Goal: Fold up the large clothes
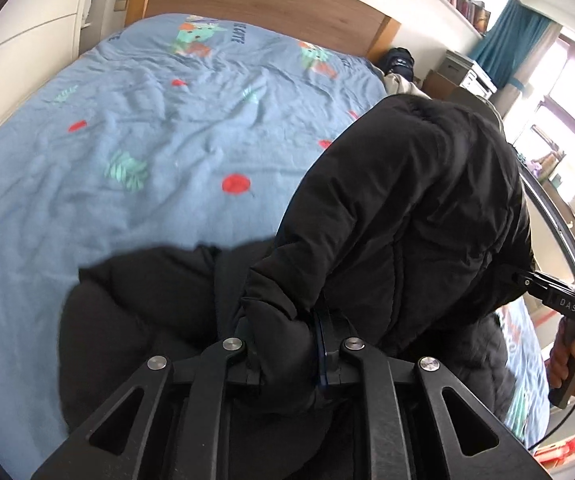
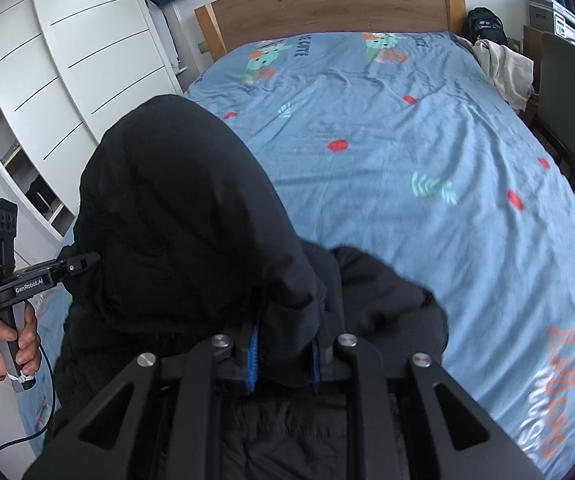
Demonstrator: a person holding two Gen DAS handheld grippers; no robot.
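A black puffer jacket (image 1: pixel 407 200) is held up over the near end of the bed; it also fills the left of the right wrist view (image 2: pixel 175 208). My left gripper (image 1: pixel 287 344) is shut on a bunched edge of the jacket. My right gripper (image 2: pixel 287 344) is shut on another edge of the jacket. The right gripper also shows at the right edge of the left wrist view (image 1: pixel 527 280), pinching the jacket. The left gripper shows at the left of the right wrist view (image 2: pixel 83 260), also on the jacket. The jacket's lower part hangs below and hides the bed's near edge.
The bed has a blue patterned sheet (image 1: pixel 127 140) and a wooden headboard (image 2: pixel 327 4). White wardrobe doors (image 2: pixel 67 60) stand to the left. A chair (image 2: pixel 567 92) with pale clothes (image 2: pixel 503 64) and a black bag (image 2: pixel 483 24) stand at the bed's right side.
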